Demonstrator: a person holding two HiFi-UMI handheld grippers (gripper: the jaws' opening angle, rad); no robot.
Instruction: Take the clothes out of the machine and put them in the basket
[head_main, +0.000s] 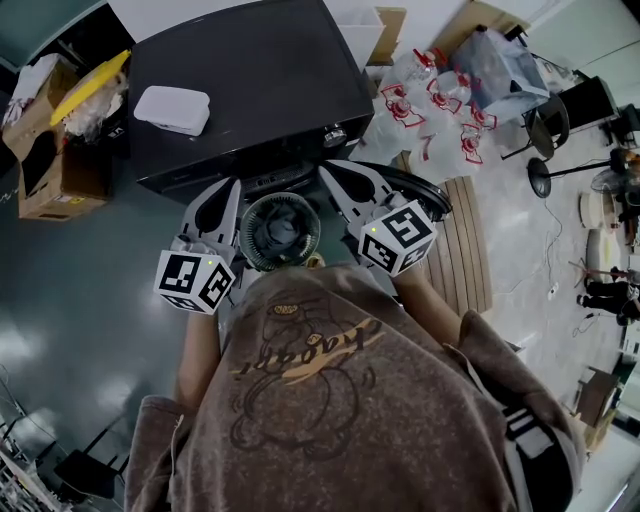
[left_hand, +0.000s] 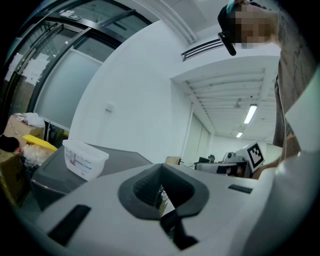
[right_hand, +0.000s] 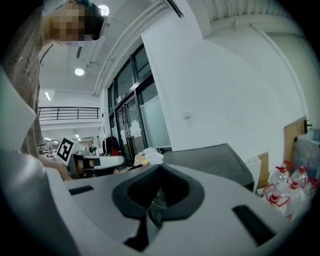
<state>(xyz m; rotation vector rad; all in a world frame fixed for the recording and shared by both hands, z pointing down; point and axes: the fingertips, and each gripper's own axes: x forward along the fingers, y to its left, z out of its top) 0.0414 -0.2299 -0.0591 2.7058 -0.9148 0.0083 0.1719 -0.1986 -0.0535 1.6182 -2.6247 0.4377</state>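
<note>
In the head view the black machine (head_main: 250, 80) stands in front of me, its dark door (head_main: 425, 192) swung open at the right. Below its front sits a round ribbed basket (head_main: 280, 232) with grey cloth in it. My left gripper (head_main: 230, 186) is at the basket's left and my right gripper (head_main: 330, 170) at its right, both pointing at the machine's front. Both have their jaws shut with nothing between them. In the left gripper view the left gripper (left_hand: 161, 187) looks over the machine's top. The right gripper (right_hand: 159, 187) faces the same way. The inside of the machine is hidden.
A white plastic box (head_main: 172, 108) lies on the machine's top. Cardboard boxes (head_main: 50, 160) stand at the left. Water bottles (head_main: 440, 95) and a wooden slatted board (head_main: 465, 250) are on the floor at the right, with a stand base (head_main: 540, 178) beyond.
</note>
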